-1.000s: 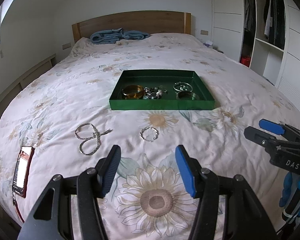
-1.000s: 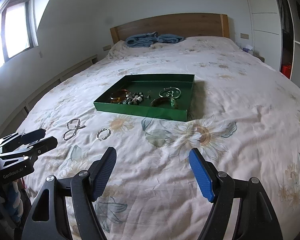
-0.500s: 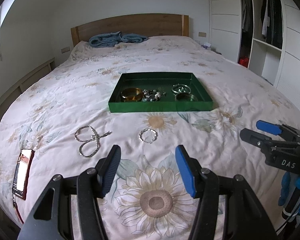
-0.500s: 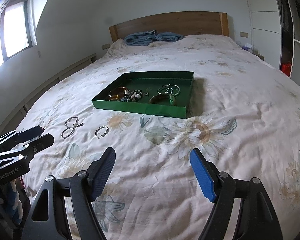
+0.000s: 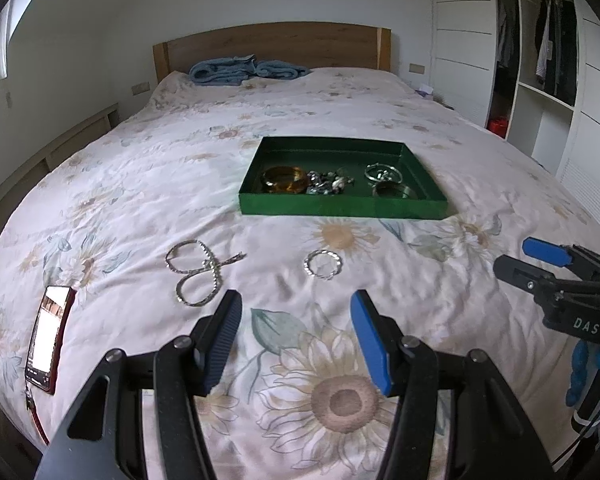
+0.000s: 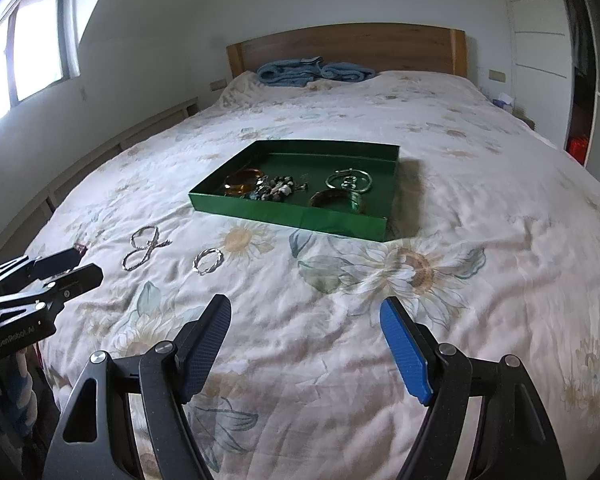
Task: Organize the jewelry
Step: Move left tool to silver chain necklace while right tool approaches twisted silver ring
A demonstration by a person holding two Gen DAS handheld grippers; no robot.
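Wide bed under a white sunflower-print duvet [image 5: 380, 120], with a folded blue towel [image 5: 244, 70] against the wooden headboard [image 6: 346, 46]. Near mid-bed, shallow green rectangular tray [image 5: 342, 208] holding an amber bangle [image 5: 284, 178], beaded pieces [image 6: 276, 190], silver hoops [image 5: 383, 172]; just in front on the duvet, looped silver chain [image 5: 198, 270] and twisted silver ring bracelet [image 5: 323, 264], apart; red-cased phone [image 5: 48, 336] far left. Black left gripper [image 5: 296, 336] and right gripper [image 6: 306, 342], blue pads spread wide, empty, above the bed's near end.

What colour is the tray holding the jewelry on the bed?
Dark green. The tray shows best in the left wrist view.
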